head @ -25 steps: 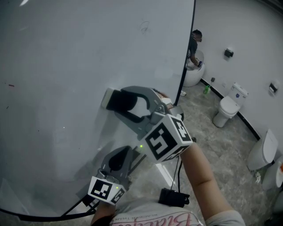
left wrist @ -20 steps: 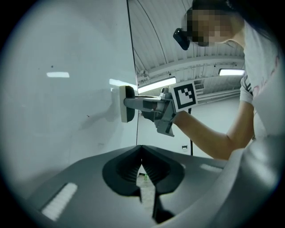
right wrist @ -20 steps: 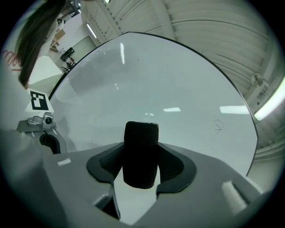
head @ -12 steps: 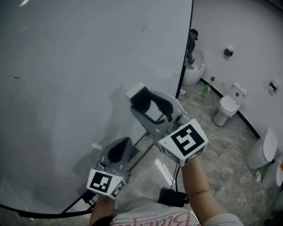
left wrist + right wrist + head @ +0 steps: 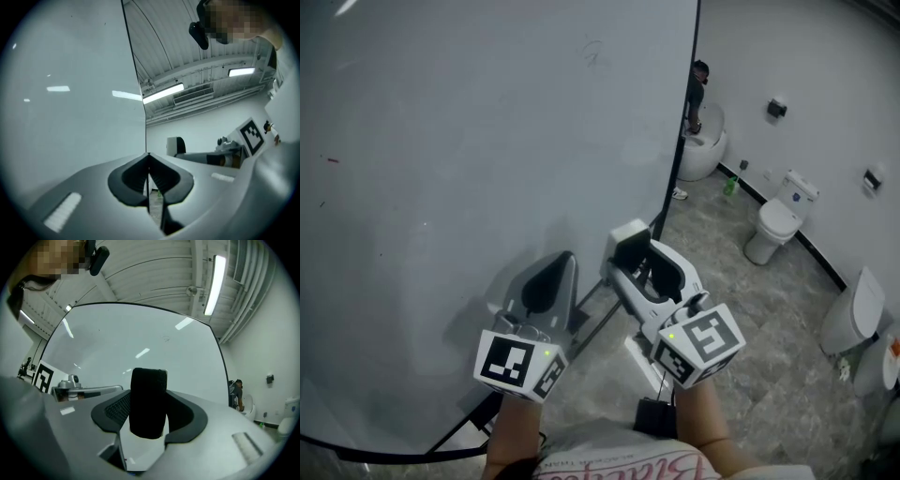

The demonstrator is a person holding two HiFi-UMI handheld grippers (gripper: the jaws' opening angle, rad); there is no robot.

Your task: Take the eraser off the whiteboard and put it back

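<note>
Whiteboard (image 5: pixel 441 141): a large, glossy white whiteboard with a thin black edge. It fills the left of the head view, with a few faint marks on it.
Floor (image 5: pixel 769 328): grey mottled stone floor, to the right of the board.
Toilets (image 5: pixel 773 225): white ceramic toilets stand along the far white wall, well apart from both grippers.
Right gripper (image 5: pixel 628 261): a grey two-jaw right gripper with black pads and a marker cube. Its jaws stand wide, pinching the eraser between the pads.
Left gripper (image 5: pixel 149 161): a matching grey left gripper just beside the right one. Its jaws are pressed together with nothing between them.
Eraser (image 5: pixel 148 401): a black felt block eraser with a white back. It is upright in the right gripper's jaws, in front of the whiteboard's lower right part and clear of its surface.
</note>
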